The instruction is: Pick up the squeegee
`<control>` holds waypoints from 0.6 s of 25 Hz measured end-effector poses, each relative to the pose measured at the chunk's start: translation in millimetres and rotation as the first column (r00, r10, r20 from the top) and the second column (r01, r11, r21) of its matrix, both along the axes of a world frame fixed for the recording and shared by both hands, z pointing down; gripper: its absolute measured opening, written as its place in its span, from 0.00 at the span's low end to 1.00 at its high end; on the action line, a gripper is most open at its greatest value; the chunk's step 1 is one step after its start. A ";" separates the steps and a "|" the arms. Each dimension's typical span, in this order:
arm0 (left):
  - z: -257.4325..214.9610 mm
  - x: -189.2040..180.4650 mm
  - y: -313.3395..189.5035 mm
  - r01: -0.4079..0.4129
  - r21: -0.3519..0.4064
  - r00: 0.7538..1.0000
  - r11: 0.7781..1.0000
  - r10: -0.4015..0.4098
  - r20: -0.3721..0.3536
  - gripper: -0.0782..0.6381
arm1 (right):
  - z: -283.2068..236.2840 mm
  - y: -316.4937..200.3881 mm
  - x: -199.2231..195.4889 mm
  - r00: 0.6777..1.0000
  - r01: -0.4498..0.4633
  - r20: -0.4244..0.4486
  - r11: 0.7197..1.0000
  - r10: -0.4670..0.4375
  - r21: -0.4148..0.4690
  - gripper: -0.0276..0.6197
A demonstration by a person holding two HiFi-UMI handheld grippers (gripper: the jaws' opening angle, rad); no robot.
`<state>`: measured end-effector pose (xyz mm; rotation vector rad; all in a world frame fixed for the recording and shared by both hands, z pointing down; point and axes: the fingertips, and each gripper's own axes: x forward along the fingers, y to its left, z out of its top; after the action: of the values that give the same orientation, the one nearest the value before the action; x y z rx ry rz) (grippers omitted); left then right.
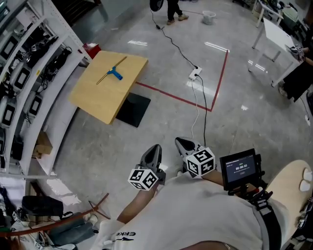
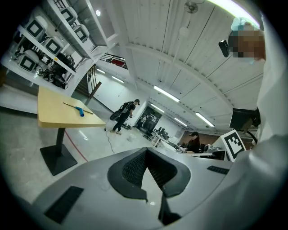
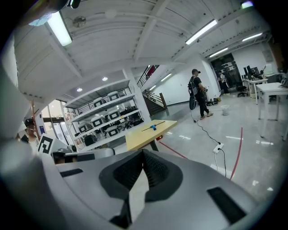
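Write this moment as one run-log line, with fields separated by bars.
squeegee: lying on yellow table, not yet grasped | left claw: shut, empty | right claw: shut, empty

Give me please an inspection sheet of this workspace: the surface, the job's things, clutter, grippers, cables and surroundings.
surface: table, yellow top on a black foot.
job's things: squeegee lies on the table, untouched.
clutter: nothing seen on the table.
grippers: left gripper and right gripper both shut, empty, far from the table.
cables: black cable runs over the floor to a power strip.
surroundings: rack left of the table; red tape on the floor; a person stands far off.
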<state>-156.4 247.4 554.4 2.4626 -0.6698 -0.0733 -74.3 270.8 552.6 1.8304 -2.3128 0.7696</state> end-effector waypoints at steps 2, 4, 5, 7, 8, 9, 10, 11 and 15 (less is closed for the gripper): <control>-1.8 1.5 -4.1 0.000 -0.001 1.000 1.000 0.000 0.000 0.12 | -0.5 -2.1 0.9 1.000 -0.006 0.001 1.000 0.006 0.001 0.05; -5.5 6.6 -9.7 0.000 0.007 1.000 1.000 0.000 0.001 0.11 | -1.4 -7.8 6.5 1.000 -0.011 0.002 1.000 0.011 0.003 0.05; -7.0 10.6 -13.2 0.001 0.011 1.000 1.000 -0.001 0.002 0.12 | -2.8 -11.5 10.8 1.000 -0.011 0.004 1.000 0.011 0.007 0.05; -9.9 19.1 -21.0 0.008 0.019 1.000 1.000 -0.008 0.003 0.12 | -6.4 -18.6 19.3 1.000 -0.010 0.006 1.000 0.010 0.021 0.05; -11.6 23.3 -25.8 0.014 0.024 1.000 1.000 -0.014 0.002 0.11 | -8.1 -22.6 23.3 1.000 -0.009 0.007 1.000 0.008 0.026 0.05; -13.9 28.6 -32.1 0.021 0.028 1.000 0.999 -0.021 0.001 0.11 | -9.8 -27.9 28.4 1.000 -0.005 0.009 1.000 0.005 0.030 0.05; -16.6 35.8 -40.0 0.030 0.030 1.000 0.999 -0.030 0.000 0.11 | -11.6 -35.2 35.4 1.000 0.001 0.011 0.999 -0.001 0.033 0.05; -19.4 44.8 -48.9 0.039 0.031 0.999 0.999 -0.039 0.001 0.11 | -13.4 -44.1 44.0 1.000 0.009 0.014 0.999 -0.009 0.033 0.05; -24.5 77.4 -79.4 0.069 0.026 0.997 0.997 -0.070 0.015 0.11 | -16.1 -78.0 75.1 0.999 0.041 0.033 0.999 -0.042 0.030 0.05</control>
<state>-78.9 168.0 530.0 2.4663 -0.7657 -0.0895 0.8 192.8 536.5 1.7881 -2.3871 0.7713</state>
